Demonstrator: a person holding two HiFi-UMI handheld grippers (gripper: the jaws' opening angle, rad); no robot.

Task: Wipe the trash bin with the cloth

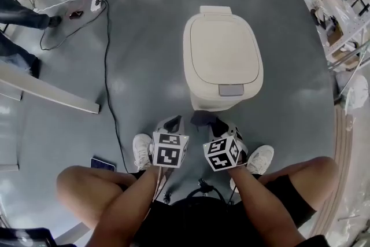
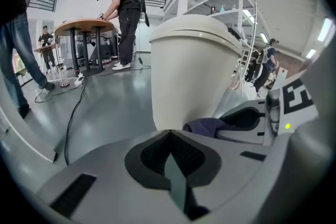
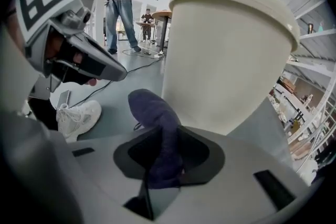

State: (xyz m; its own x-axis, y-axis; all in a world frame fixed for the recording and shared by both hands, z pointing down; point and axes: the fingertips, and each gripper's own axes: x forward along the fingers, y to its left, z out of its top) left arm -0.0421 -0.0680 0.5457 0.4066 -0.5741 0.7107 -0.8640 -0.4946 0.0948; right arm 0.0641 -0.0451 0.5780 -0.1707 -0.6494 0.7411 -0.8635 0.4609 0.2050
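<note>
Bent knees (image 1: pixel 78 185) and black shorts (image 1: pixel 191 222) filled the bottom of the head view, with both forearms (image 1: pixel 133 205) reaching forward to the two tools. Just ahead of them, the left gripper (image 1: pixel 171 123) had its jaws pressed together with nothing between them, as its own view made plain. Beside it, the right gripper (image 1: pixel 216 124) was clamped on a dark purple cloth (image 3: pixel 155 113). A bunched fold of the fabric stood up past the jaw tips and leaned toward the left gripper. White sneakers (image 1: pixel 142 150) sat on the grey floor (image 1: pixel 144 66) on either side of the tools, and a dark phone (image 1: pixel 103 164) lay flat near the left shoe.

Directly beyond the jaws stood the cream trash bin (image 1: pixel 222 55), upright with its lid down and a small grey tab (image 1: pixel 231 89) at the lid's front edge. The cloth hung close to the lower front wall of the bin. Whether it touched that wall I could not tell, as the gap looked very slight in the right gripper view.

Farther out, a black cable (image 1: pixel 107 78) ran across the floor on the left toward a white power strip (image 1: pixel 96 2). Beyond that, a person in dark clothes (image 2: pixel 125 13) leaned over a round wooden table (image 2: pixel 84 24), and white shelving (image 2: pixel 236 13) rose behind the bin on the right.
</note>
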